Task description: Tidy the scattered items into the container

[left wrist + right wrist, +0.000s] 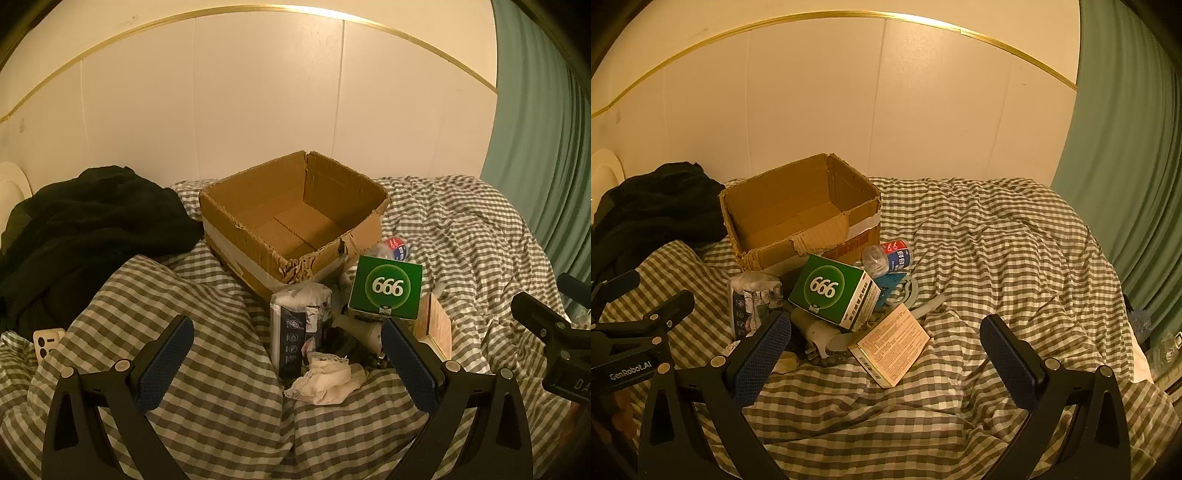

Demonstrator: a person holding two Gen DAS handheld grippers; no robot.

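An open, empty cardboard box (258, 206) (764, 206) sits on a checked quilt. In front of it lies a pile: a green "666" box (386, 288) (833, 291), a tan medicine box (892, 343) (436, 328), a silver-and-black wrapped pack (295, 325) (750, 302), a crumpled white tissue (325, 380), a small bottle with a red and blue label (888, 254) (393, 247), and a white handled device (820, 328). My left gripper (288, 358) is open and empty just before the pile. My right gripper (886, 354) is open and empty, near the tan box.
A black garment (85, 229) (653, 206) lies left of the box. A phone (46, 341) lies at the left on the checked quilt (461, 229) (997, 258). A cream wall stands behind; a green curtain (1126, 166) hangs at the right.
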